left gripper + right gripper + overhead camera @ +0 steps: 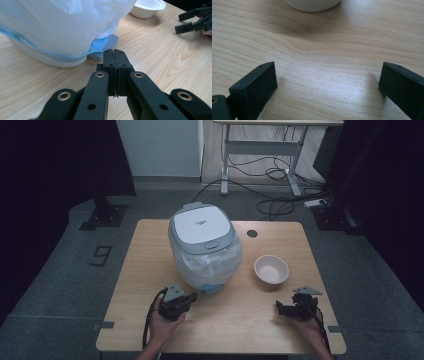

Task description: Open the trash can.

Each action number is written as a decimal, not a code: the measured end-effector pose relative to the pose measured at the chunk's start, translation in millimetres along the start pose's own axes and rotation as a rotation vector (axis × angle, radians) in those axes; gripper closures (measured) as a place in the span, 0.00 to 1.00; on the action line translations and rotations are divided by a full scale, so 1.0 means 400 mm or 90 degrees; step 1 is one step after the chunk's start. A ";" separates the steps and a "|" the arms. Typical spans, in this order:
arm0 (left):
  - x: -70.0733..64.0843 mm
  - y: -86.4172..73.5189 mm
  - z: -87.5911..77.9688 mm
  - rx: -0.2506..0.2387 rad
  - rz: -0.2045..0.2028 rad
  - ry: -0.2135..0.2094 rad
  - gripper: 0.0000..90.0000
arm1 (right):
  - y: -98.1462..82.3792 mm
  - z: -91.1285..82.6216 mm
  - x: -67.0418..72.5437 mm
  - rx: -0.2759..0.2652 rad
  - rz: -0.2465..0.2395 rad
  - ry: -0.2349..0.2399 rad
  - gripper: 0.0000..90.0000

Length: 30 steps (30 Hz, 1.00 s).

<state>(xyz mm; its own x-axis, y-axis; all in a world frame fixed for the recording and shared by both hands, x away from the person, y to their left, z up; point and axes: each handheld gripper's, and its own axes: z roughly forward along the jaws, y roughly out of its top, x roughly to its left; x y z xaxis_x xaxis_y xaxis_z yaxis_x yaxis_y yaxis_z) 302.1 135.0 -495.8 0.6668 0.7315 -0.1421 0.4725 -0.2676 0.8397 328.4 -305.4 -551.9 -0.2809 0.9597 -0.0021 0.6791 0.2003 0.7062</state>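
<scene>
A white rice cooker (202,240) with a grey lid, its body wrapped in clear plastic (62,25), stands in the middle of the wooden table (140,270). My left gripper (189,298) rests just in front of the cooker's base, jaws shut with nothing between them; in the left gripper view its tips (115,53) nearly touch the cooker's grey-blue foot (107,45). A white empty bowl (271,269) sits to the right of the cooker. My right gripper (283,309) lies near the front right edge, below the bowl (313,5), jaws wide open over bare wood.
A round cable hole (252,233) is in the table's back right. Beyond the table stand a white desk frame (260,155), cables on the floor (280,200) and dark curtains at both sides. A floor mark reads 9 (101,254).
</scene>
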 end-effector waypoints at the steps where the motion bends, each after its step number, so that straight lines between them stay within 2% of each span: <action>1: 0.000 0.002 0.002 0.000 0.001 -0.003 1.00 | 0.000 0.000 0.000 0.000 0.000 0.000 0.01; 4: 0.001 0.007 0.012 0.004 -0.005 -0.013 1.00 | 0.000 0.000 0.000 0.000 0.000 0.000 0.01; 8: 0.002 0.011 0.023 0.008 -0.003 -0.011 1.00 | 0.000 0.000 0.001 0.000 0.001 -0.001 0.01; 10: 0.005 0.019 0.035 0.004 -0.015 -0.018 1.00 | 0.000 -0.001 0.001 0.000 0.002 0.000 0.01; 17: 0.004 0.037 0.064 0.006 -0.018 -0.020 1.00 | 0.000 -0.001 0.001 0.000 0.002 0.000 0.01; 20: 0.001 0.043 0.080 0.006 -0.030 -0.030 1.00 | 0.000 -0.001 0.001 0.000 0.002 0.000 0.01; 30: -0.004 0.048 0.105 0.012 -0.025 -0.019 1.00 | -0.001 -0.002 0.002 -0.002 0.001 -0.002 0.02</action>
<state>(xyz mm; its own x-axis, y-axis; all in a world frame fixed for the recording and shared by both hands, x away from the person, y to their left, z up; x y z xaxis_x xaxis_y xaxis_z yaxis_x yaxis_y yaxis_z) 334.4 102.3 -501.5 0.6642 0.7228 -0.1908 0.5094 -0.2508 0.8232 327.4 -304.9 -551.8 -0.2778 0.9606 -0.0025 0.6777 0.1979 0.7082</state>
